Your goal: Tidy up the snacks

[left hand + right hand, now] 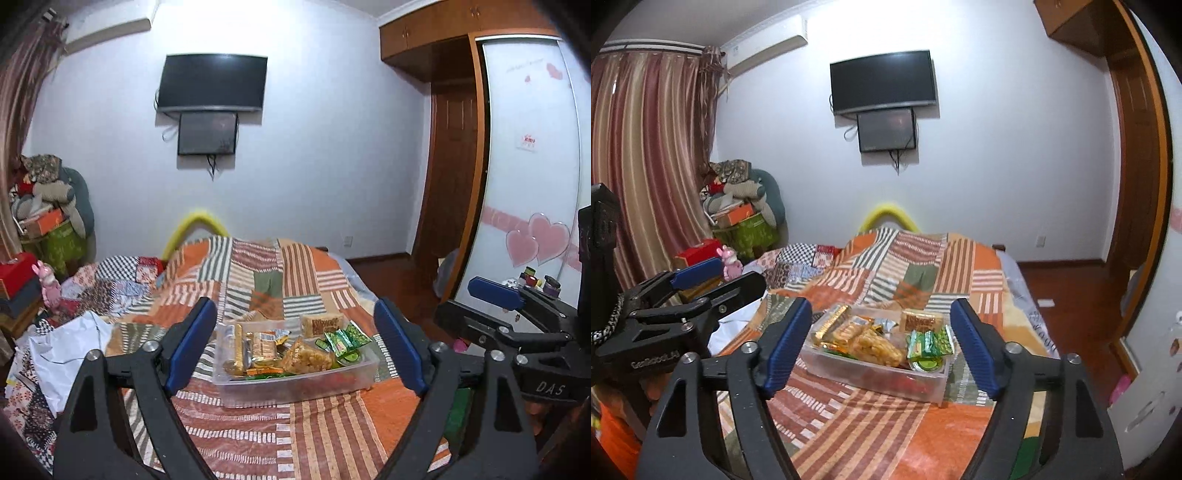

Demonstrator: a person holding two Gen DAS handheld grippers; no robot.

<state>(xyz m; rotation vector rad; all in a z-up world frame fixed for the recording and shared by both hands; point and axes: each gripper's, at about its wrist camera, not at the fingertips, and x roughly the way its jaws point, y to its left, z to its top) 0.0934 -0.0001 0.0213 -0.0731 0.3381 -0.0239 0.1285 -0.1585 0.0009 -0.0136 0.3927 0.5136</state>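
A clear plastic box (pixel 295 386) full of wrapped snacks sits on the patchwork bedspread (pixel 332 424); it also shows in the right wrist view (pixel 875 376). Inside are green packets (pixel 343 341), a yellow crispy bar (pixel 308 356) and gold-wrapped bars (pixel 240 349). A brown snack bar (pixel 322 325) rests at the box's far rim. My left gripper (pixel 295 347) is open and empty, above the bed and short of the box. My right gripper (pixel 881 341) is open and empty too, likewise short of the box. Each gripper shows at the edge of the other's view.
A white sheet of paper or cloth (pixel 70 354) lies on the bed to the left. Boxes and a pink toy (pixel 48 282) crowd the left side. A wardrobe with heart stickers (pixel 535 184) stands right. A TV (pixel 212 83) hangs on the far wall.
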